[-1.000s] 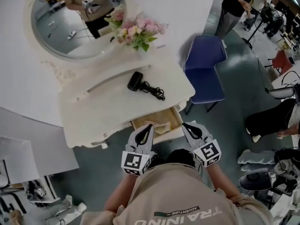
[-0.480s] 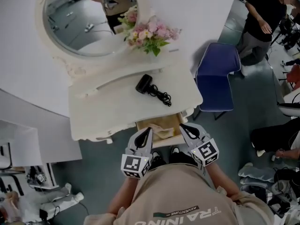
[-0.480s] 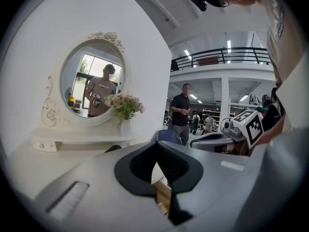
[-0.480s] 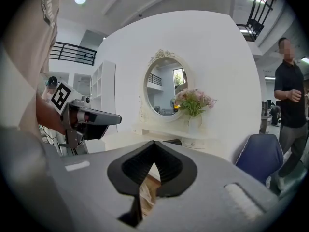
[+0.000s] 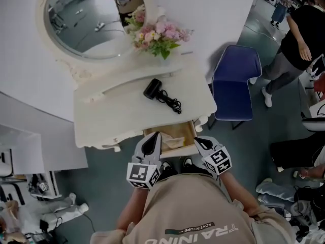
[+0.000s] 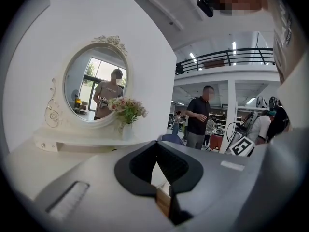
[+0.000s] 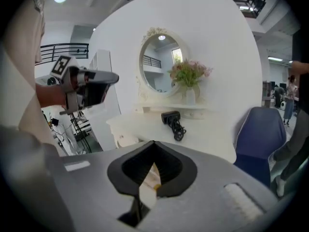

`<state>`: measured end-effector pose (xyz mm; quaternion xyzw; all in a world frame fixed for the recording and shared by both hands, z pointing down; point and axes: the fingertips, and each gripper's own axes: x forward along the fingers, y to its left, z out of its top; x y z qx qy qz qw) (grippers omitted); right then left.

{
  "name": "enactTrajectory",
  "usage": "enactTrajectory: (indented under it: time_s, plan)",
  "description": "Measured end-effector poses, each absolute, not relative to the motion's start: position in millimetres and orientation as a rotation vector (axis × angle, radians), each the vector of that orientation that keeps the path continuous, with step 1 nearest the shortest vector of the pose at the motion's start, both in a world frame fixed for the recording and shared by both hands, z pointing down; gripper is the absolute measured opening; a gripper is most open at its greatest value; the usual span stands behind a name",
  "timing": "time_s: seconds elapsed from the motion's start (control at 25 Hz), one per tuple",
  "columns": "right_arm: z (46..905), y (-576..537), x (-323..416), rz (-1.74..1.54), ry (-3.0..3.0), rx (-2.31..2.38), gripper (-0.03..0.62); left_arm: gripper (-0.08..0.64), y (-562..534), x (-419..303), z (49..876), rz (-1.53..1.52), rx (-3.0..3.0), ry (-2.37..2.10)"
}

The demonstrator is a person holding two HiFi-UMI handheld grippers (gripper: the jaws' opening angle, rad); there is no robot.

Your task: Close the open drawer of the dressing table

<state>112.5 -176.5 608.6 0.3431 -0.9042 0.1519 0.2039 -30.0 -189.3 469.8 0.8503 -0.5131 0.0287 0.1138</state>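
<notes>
At the far left of the head view, a white board [image 5: 30,151] stands near the left end of the dressing table [image 5: 117,118]. There is bare grey floor [image 5: 101,177] between them. The round mirror [image 5: 89,19] is in the upper left, and its top is cut off by the frame. Pink flowers [image 5: 157,34] stand by the mirror's right side. A black hair dryer [image 5: 152,88] lies in the middle of the tabletop, and its cord curls off to the right.

The drawer [image 5: 177,128] sticks out from the front edge of the table, in its right half. It is open. Inside is something pale and crumpled [image 5: 170,142], but it is hard to tell what it is.

The left gripper [image 5: 154,136] is at the drawer's front left corner. Its jaws are closed together with nothing between them. The right gripper [image 5: 197,140] is at the drawer's front right corner. Its jaws are also closed together with nothing between them. It is hard to see if either one touches the drawer. The person's body hides the floor just under the drawer.

A blue chair [image 5: 233,85] stands just beside the table's right edge. More grey floor lies past it. A person [image 5: 299,39] is walking in the upper right, partly cut off.
</notes>
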Motion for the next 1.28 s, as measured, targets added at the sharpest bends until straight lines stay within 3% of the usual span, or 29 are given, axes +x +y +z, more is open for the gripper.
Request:
enactTrajectory:
  time_s: [0.48, 1.28]
  plan:
    - [768.4, -98.2, 146.9, 0.778, -2.142, 0.782, 0.003, 0.017, -170.2, -38.2, 481.0, 0.122, 2.452, -1.508]
    - [812.7, -96.6, 124.3, 0.987, -1.961, 0.707, 0.003, 0.017, -164.7, -80.1, 496.1, 0.084, 2.363, -1.570]
